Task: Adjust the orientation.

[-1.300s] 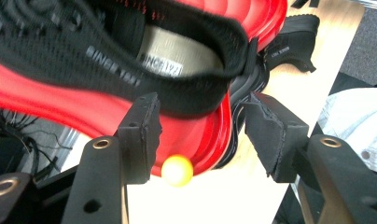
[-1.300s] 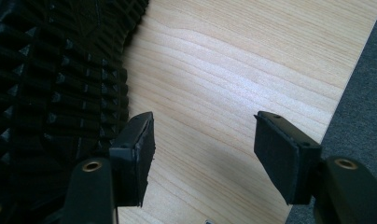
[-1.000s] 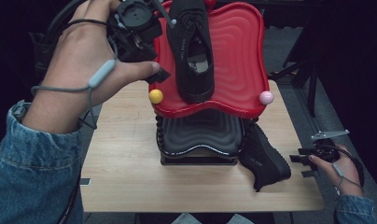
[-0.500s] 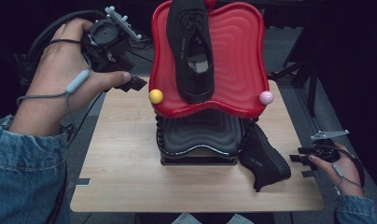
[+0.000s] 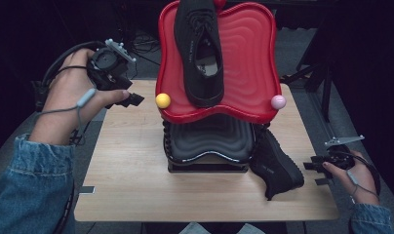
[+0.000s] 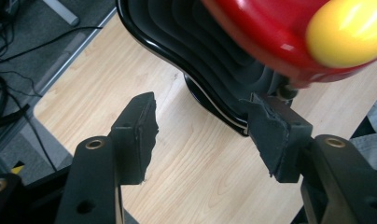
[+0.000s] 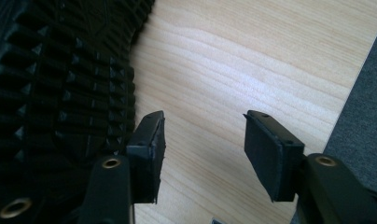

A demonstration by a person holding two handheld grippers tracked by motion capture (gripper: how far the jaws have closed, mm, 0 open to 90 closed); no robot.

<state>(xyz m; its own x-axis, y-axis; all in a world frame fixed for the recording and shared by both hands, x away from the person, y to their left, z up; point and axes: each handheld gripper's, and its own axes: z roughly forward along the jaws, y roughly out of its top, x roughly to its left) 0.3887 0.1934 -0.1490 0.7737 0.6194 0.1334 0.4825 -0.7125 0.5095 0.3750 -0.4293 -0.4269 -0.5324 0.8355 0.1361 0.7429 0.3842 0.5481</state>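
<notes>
My left tool [image 5: 131,97] hangs off the left edge of the desk [image 5: 136,185], beside the yellow ball [image 5: 163,101] on the corner of the red tray [image 5: 253,73]. Its jaws stand spread with nothing between them; in the left gripper view I see bare wood through the gap, and the pads [image 6: 140,126] touch nothing. They have just been opening a little. Past them in that view the black tray [image 6: 210,70] curves underneath the red one.

The red tray sits on top of the stand in the middle of the desk, with one black shoe [image 5: 200,48] lying lengthwise on it, opening up, toe toward me. A pink ball [image 5: 278,102] marks the tray's other near corner.

The second black shoe [image 5: 275,163] lies on the desk at the stand's right side, leaning against the black tray. My right tool [image 5: 319,170] rests near the desk's right edge, just beside that shoe. Its jaws are spread too, and have just been closing somewhat, yet the gap holds only bare desk. In the right gripper view the shoe's ridged sole [image 7: 60,79] lies just left of the left-hand pad; I cannot tell whether they touch.
</notes>
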